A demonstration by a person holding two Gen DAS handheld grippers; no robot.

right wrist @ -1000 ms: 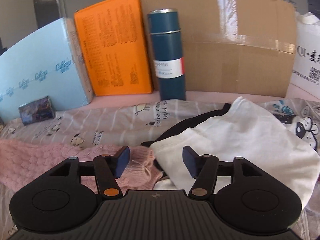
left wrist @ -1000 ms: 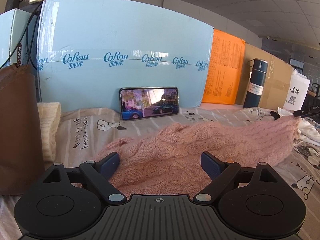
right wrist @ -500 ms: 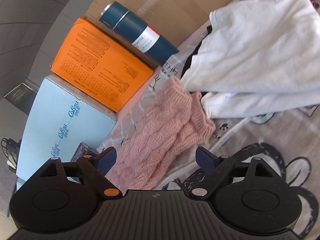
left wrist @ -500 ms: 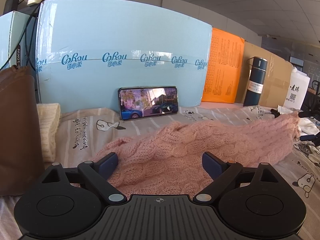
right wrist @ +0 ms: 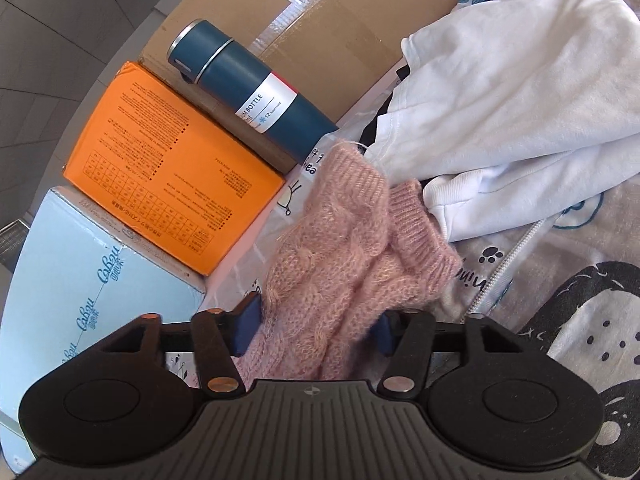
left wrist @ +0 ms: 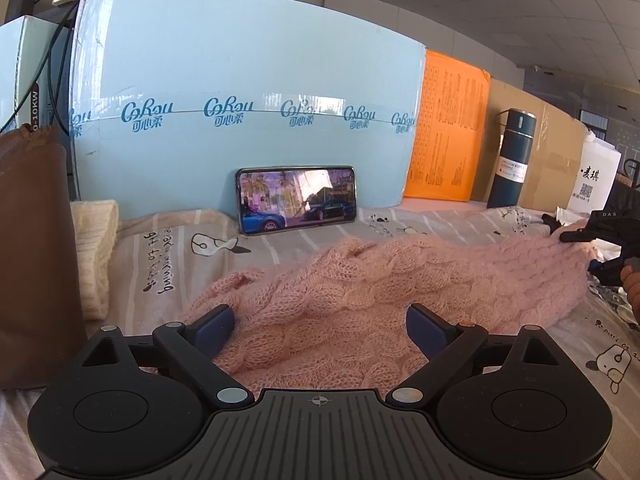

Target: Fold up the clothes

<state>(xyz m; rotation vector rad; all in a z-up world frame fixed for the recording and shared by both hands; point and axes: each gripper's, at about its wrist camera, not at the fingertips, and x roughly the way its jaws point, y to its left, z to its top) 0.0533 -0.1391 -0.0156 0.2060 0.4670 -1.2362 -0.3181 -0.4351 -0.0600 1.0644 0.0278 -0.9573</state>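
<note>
— Two grippers, one pink sweater (left wrist: 360, 300): where?
— Sweater: centre frame, spread over the bedsheet (left wrist: 168, 264). Right gripper (right wrist: 316, 322): clamped on its cuff end. Left gripper (left wrist: 320, 326): spread wide, sweater between its fingers, lower centre.

**Bench surroundings, sunlit**

Pale blue carton (left wrist: 248, 92) stands as backdrop. Phone (left wrist: 297, 199) leans against its base. Right of the carton: orange box (left wrist: 448, 132), then brown cardboard (left wrist: 556, 152). Printed bedsheet (left wrist: 168, 248) below. Tiled ceiling (left wrist: 480, 4) overhead.

Pink cable-knit sweater (left wrist: 360, 300), stretched across patterned sheet (left wrist: 168, 264)
</note>
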